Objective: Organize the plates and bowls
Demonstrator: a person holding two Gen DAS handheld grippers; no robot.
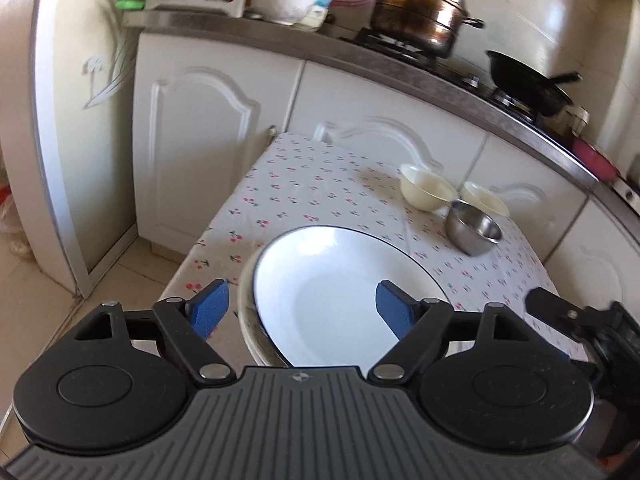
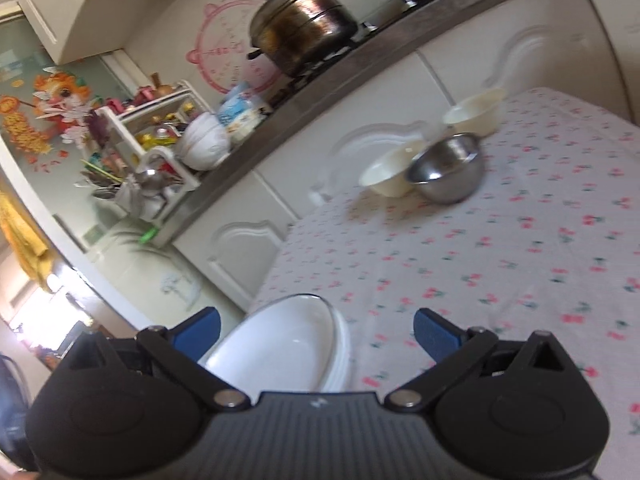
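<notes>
A stack of white plates (image 1: 332,292) with a dark rim line lies on the cherry-print tablecloth (image 1: 320,188), near its front edge. My left gripper (image 1: 304,306) is open just above the stack, holding nothing. Behind the stack stand two cream bowls (image 1: 426,188) (image 1: 486,198) and a steel bowl (image 1: 472,230). In the right wrist view the plate stack (image 2: 288,344) sits below my open, empty right gripper (image 2: 316,330). The steel bowl (image 2: 446,170) and both cream bowls (image 2: 390,174) (image 2: 474,110) are farther off.
White cabinet doors (image 1: 208,140) close in behind the table. On the grey counter (image 1: 400,72) stand a steel steamer pot (image 1: 420,12), a black wok (image 1: 528,84) and a dish rack (image 2: 156,152). The right gripper's body (image 1: 584,324) shows at the right edge of the left wrist view.
</notes>
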